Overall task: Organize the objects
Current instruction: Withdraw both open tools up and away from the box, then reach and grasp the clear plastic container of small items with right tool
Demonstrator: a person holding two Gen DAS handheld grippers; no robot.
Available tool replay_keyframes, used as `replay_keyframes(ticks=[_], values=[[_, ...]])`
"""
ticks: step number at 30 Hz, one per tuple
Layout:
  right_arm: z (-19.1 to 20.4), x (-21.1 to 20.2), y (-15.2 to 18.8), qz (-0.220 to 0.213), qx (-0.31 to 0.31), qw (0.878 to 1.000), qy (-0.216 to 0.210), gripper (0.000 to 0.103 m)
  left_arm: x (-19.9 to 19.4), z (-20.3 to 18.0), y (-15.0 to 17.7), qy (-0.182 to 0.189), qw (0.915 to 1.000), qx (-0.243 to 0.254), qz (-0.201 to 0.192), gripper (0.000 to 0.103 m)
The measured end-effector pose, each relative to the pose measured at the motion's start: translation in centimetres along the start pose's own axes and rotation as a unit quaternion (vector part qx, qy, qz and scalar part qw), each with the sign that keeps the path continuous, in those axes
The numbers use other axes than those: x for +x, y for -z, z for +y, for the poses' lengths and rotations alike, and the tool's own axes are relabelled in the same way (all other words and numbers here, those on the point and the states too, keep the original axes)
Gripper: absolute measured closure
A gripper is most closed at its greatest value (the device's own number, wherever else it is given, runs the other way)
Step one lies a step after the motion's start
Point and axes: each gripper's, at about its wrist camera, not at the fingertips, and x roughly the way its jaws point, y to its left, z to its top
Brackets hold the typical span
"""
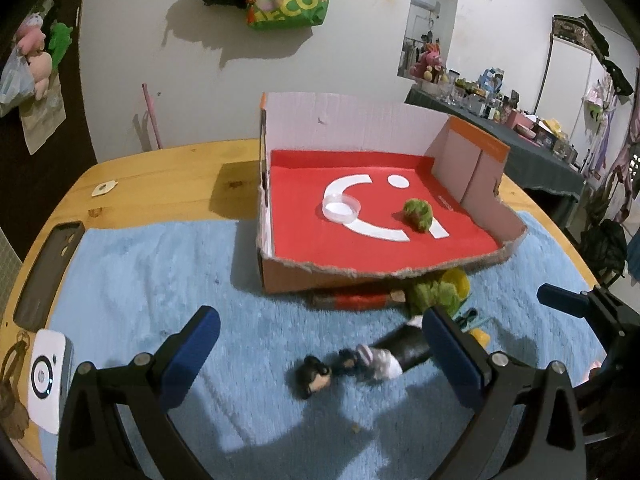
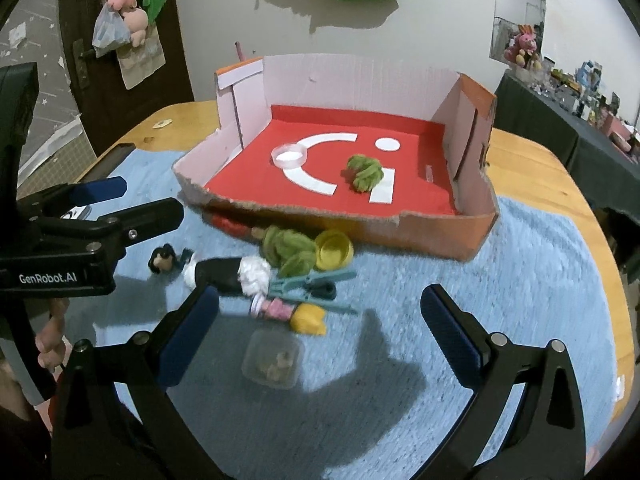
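Note:
A cardboard box [image 1: 288,276] [image 2: 472,236] with a red floor stands on the blue mat; inside lie a clear round lid [image 1: 341,208] [image 2: 289,155] and a green fuzzy ball [image 1: 418,215] [image 2: 365,173]. In front of it lies a pile: a black bottle [image 1: 408,346] [image 2: 218,274], a small black figure [image 1: 316,376] [image 2: 162,261], green fuzz [image 2: 288,250], a yellow cup [image 2: 334,250], teal clothespins [image 2: 312,280], a pink-and-yellow toy [image 2: 292,312] and a clear square container [image 2: 273,360]. My left gripper [image 1: 320,344] [image 2: 146,200] hovers open over the figure and bottle. My right gripper [image 2: 320,312] is open above the container.
The blue mat [image 1: 140,280] covers a wooden table [image 1: 160,168]. A dark phone case [image 1: 48,272] and a white device [image 1: 48,380] lie at the left edge. A red marker [image 1: 356,302] lies against the box front. A hand [image 2: 50,340] holds the left gripper.

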Motion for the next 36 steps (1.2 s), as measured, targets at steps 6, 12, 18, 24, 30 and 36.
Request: replay_keyframes(ticks=[6,12,18,24,30,36], values=[[0.4,-0.1,1.1,0.004,0.001,1.000,0.000,0.000,-0.1,0.0,1.3,-0.002,1.0000,0.002,0.005,0.000],[0.7,0.3,2.2,0.012,0.001,1.000,-0.002,0.000,-0.1,0.3,2.5,-0.007,0.9999,-0.002,0.012,0.000],[0.9,0.7,3.2,0.018,0.004,1.000,-0.004,0.000,0.3,0.8,3.5,-0.011,0.9996,-0.010,0.023,0.000],[0.9,0.8,3.9,0.017,0.010,1.000,-0.006,0.011,0.9,1.3,3.9,-0.019,0.9992,-0.018,0.030,0.000],[1.3,1.3,4.1,0.026,0.005,1.000,-0.009,0.033,1.2,1.1,3.9,-0.020,0.9992,-0.018,0.028,0.003],[1.9,1.5,4.2,0.023,-0.006,1.000,-0.006,0.035,1.8,0.8,4.2,-0.031,0.9985,-0.033,0.032,0.005]])
